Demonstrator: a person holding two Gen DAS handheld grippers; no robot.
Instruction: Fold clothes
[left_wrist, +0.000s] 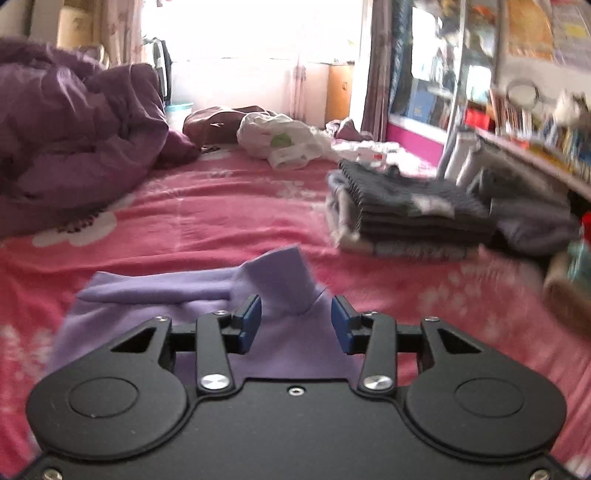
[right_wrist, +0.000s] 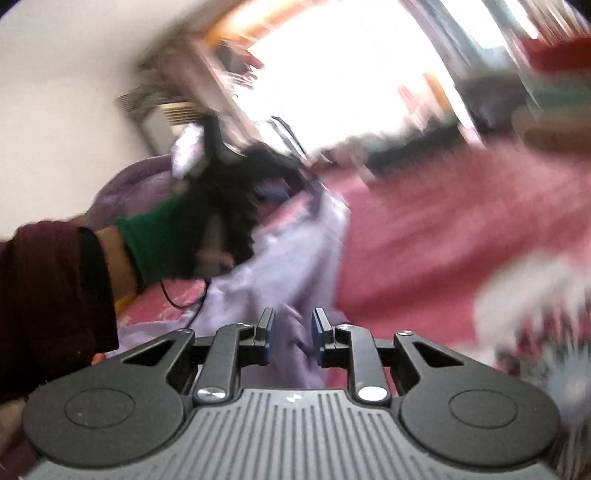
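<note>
So the lilac garment (left_wrist: 207, 317) lies on the pink bedsheet (left_wrist: 221, 218), right under and in front of the left claw (left_wrist: 295, 321). That claw's jaws stand wide apart with nothing between the pads; a raised flap of the lilac cloth stands just ahead of the gap, but the pads do not pinch it. A long fold of the cloth runs off to the left of the claw, so the piece looks partly doubled over, not yet a neat flat packet.

Ahead and to the right of the left claw sits a stack of folded clothes (left_wrist: 410, 218), grey and striped, which I judge to be finished pieces. Whether more unfolded clothes wait elsewhere, the pictures do not show.

The right wrist view is heavily blurred. The right claw (right_wrist: 290, 332) has its jaws partly apart, narrower than the left, with lilac cloth lying between and beyond them; it seems not to be clamped, though the blur makes that a judgement. To its left a gloved hand (right_wrist: 166, 243) holds the other tool above the same cloth.

By my reading, the lilac piece is mid-fold: some folds made, squaring up and stacking left.
</note>
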